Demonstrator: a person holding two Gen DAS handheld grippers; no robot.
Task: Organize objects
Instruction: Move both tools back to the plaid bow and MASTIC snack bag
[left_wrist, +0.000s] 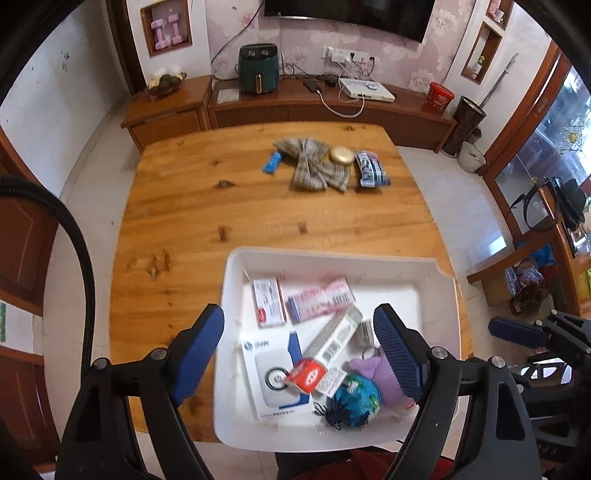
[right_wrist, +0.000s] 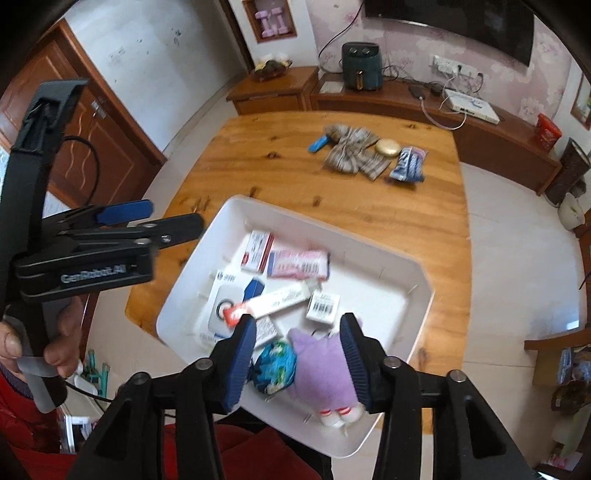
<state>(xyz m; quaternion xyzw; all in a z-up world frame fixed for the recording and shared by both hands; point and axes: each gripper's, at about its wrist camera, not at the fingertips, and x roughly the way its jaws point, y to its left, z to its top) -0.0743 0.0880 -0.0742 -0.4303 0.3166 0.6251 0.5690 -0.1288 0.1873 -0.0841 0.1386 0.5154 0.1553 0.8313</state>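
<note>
Left wrist view: left tool (left_wrist: 299, 347) hanging wide and empty over the white bin (left_wrist: 236, 373) at the bench's near edge.

Right wrist view: right tool (right_wrist: 297, 347) standing partly open, framing the purple plush toy (right_wrist: 325, 373) lying in the bin, pads apparently not pressing. Advisable: clearing the rim before reaching for the far-edge plaid cloth (right_wrist: 351, 155). Legible: "GenRobot.AI" on the left tool's body.

The wooden bench (left_wrist: 207, 206) carries a white tray (left_wrist: 332, 258) at its near edge and, toward the far edge, a blue packet (left_wrist: 272, 162), checked cloth (left_wrist: 314, 170) and striped packet (left_wrist: 371, 170).
</note>
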